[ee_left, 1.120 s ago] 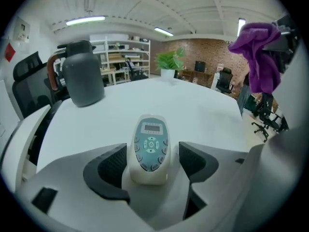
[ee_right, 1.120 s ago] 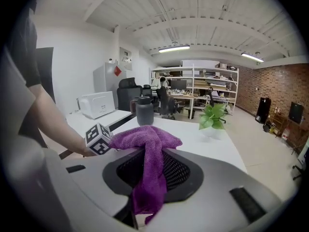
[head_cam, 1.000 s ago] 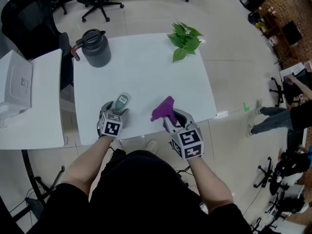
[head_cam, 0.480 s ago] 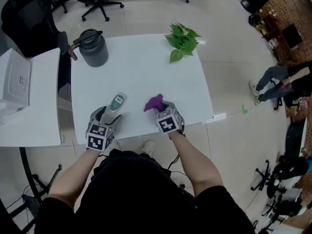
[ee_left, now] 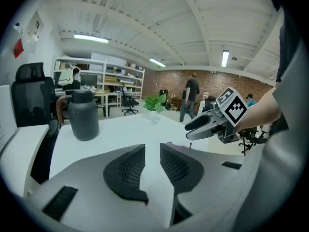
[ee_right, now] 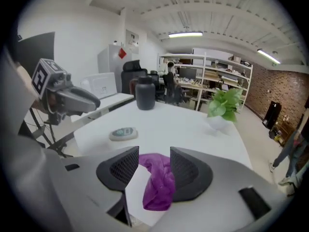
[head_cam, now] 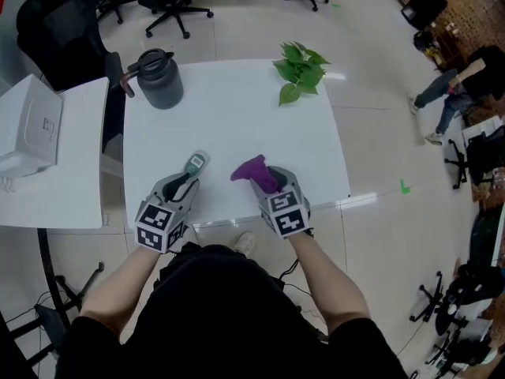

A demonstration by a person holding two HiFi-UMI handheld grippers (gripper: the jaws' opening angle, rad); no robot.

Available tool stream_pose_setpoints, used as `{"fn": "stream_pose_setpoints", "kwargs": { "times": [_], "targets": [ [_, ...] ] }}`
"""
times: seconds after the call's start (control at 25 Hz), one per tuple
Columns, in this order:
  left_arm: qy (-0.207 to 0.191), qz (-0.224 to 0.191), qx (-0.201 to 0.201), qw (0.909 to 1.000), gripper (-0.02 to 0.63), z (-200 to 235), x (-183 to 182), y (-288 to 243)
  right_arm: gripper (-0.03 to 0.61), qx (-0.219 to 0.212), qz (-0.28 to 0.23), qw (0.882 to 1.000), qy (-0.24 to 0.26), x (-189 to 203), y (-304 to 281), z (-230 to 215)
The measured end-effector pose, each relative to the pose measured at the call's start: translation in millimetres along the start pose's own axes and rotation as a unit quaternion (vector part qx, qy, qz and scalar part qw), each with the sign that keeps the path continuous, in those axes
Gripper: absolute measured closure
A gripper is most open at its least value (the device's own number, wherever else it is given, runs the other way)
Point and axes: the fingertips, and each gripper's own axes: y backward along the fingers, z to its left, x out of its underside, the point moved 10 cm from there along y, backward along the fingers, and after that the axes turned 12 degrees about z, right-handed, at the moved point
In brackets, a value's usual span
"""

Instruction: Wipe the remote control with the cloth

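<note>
A grey remote control (head_cam: 196,163) with a green screen lies flat on the white table (head_cam: 237,109), also in the right gripper view (ee_right: 123,133). My left gripper (head_cam: 188,185) sits just behind it at the front edge. Its jaws (ee_left: 152,149) are closing to a narrow gap, with only bare table between them. The purple cloth (head_cam: 252,170) lies bunched on the table to the remote's right. My right gripper (head_cam: 272,181) is right behind the cloth. Its jaws (ee_right: 154,153) are opening, and the cloth (ee_right: 161,182) sits loosely between them, clear of the left pad.
A dark grey jug (head_cam: 160,79) stands at the table's far left corner and a potted green plant (head_cam: 300,68) at the far right. A white side table with a box (head_cam: 31,125) adjoins on the left. Office chairs stand beyond, and a person (head_cam: 454,85) walks at the right.
My left gripper has drawn back from the remote and narrowed its jaws. My right gripper has shifted left with the cloth and loosened its hold on it.
</note>
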Motion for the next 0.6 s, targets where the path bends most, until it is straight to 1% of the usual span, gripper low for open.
{"fn": "stream_pose_setpoints", "kwargs": {
  "times": [0.04, 0.08, 0.12, 0.16, 0.24, 0.4, 0.48, 0.6],
  "targets": [
    [-0.005, -0.01, -0.003, 0.9999, 0.547, -6, -4, 6, 0.364, -0.011, -0.014, 1.0, 0.002, -4, 12, 4],
    [-0.01, -0.017, -0.009, 0.9998, 0.569, -10, -7, 12, 0.409, -0.023, -0.026, 0.999, 0.003, -7, 22, 9],
    [-0.013, -0.022, -0.016, 0.9995, 0.586, -14, -9, 18, 0.429, -0.035, -0.036, 0.999, 0.004, -9, 29, 14],
    [-0.015, -0.026, -0.025, 0.9993, 0.612, -17, -11, 24, 0.467, -0.045, -0.046, 0.998, 0.006, -11, 34, 17],
    [-0.022, -0.036, -0.036, 0.9985, 0.614, -25, -19, 35, 0.494, -0.06, -0.067, 0.996, 0.01, -13, 40, 24],
    [-0.056, -0.052, -0.033, 0.9965, 0.614, -42, -26, 52, 0.536, -0.074, -0.112, 0.991, 0.008, -25, 63, 51],
    [-0.072, -0.054, -0.029, 0.9955, 0.614, -44, -24, 58, 0.549, -0.072, -0.13, 0.989, 0.01, -34, 75, 69],
    [-0.09, -0.056, -0.018, 0.9942, 0.614, -41, -22, 65, 0.561, -0.053, -0.149, 0.987, 0.009, -41, 84, 91]
  ]
}}
